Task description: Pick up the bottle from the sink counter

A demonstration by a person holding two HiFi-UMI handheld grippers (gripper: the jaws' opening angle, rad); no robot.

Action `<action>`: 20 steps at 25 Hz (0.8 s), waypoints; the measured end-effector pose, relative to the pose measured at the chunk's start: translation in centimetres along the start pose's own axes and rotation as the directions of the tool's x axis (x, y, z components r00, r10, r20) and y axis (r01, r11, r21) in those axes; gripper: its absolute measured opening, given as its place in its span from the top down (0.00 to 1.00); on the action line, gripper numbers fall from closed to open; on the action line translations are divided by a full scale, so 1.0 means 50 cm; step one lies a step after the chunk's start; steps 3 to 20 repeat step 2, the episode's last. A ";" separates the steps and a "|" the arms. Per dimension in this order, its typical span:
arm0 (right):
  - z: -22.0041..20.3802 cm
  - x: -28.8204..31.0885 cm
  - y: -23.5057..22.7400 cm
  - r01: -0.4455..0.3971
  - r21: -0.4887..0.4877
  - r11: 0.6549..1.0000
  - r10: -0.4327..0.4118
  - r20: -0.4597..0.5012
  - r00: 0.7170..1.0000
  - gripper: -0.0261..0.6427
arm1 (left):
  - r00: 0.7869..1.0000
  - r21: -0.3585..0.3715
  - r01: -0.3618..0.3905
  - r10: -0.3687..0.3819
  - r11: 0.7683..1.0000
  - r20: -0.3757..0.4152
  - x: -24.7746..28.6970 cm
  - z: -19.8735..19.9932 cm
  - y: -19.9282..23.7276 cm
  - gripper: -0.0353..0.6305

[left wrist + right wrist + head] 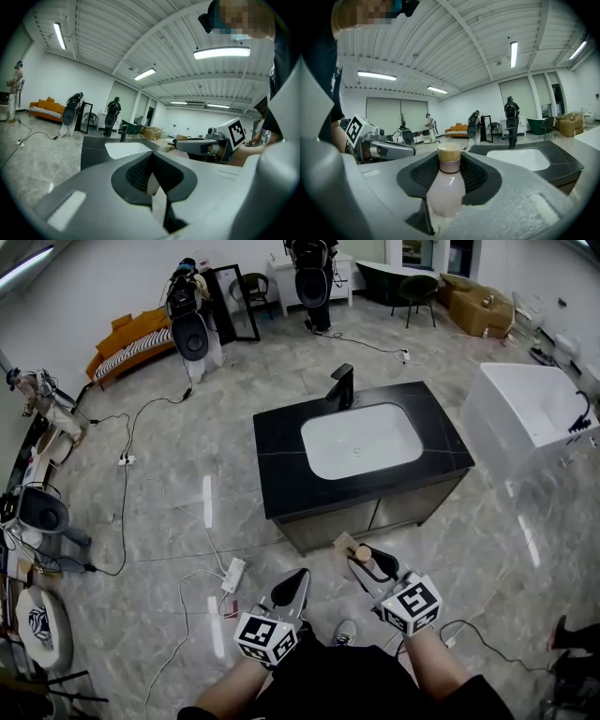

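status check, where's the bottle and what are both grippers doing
Left gripper shut, empty. Right gripper shut on bottle, held off the sink counter. Nothing in the way.

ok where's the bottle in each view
Head view: bottle low centre-right, between the right gripper's jaws.
Left gripper view: probably the tan cap, mid-right.
Right gripper view: bottle bottom centre, between the jaws.
Shared landmark: white sink basin.

A glossy black counter (281, 465) stands on the grey marble floor (169, 484), carrying a white rectangular basin (361, 440) and a black faucet (343, 385).
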State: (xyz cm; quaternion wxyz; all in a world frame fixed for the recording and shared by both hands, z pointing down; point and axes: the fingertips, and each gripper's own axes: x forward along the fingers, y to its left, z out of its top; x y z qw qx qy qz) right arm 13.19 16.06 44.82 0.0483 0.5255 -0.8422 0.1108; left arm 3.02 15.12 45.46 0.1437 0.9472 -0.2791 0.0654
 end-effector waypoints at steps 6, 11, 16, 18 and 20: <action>0.003 0.000 -0.002 0.001 -0.001 1.000 -0.001 0.000 1.000 0.75 | 1.000 0.001 -0.001 0.001 1.000 0.001 0.000 0.002 0.000 0.94; 0.003 0.000 -0.002 0.001 -0.001 1.000 -0.001 0.000 1.000 0.75 | 1.000 0.001 -0.001 0.001 1.000 0.001 0.000 0.002 0.000 0.94; 0.003 0.000 -0.002 0.001 -0.001 1.000 -0.001 0.000 1.000 0.75 | 1.000 0.001 -0.001 0.001 1.000 0.001 0.000 0.002 0.000 0.94; 0.003 0.000 -0.002 0.001 -0.001 1.000 -0.001 0.000 1.000 0.75 | 1.000 0.001 -0.001 0.001 1.000 0.001 0.000 0.002 0.000 0.94; 0.003 0.000 -0.002 0.001 -0.001 1.000 -0.001 0.000 1.000 0.75 | 1.000 0.001 -0.001 0.001 1.000 0.001 0.000 0.002 0.000 0.94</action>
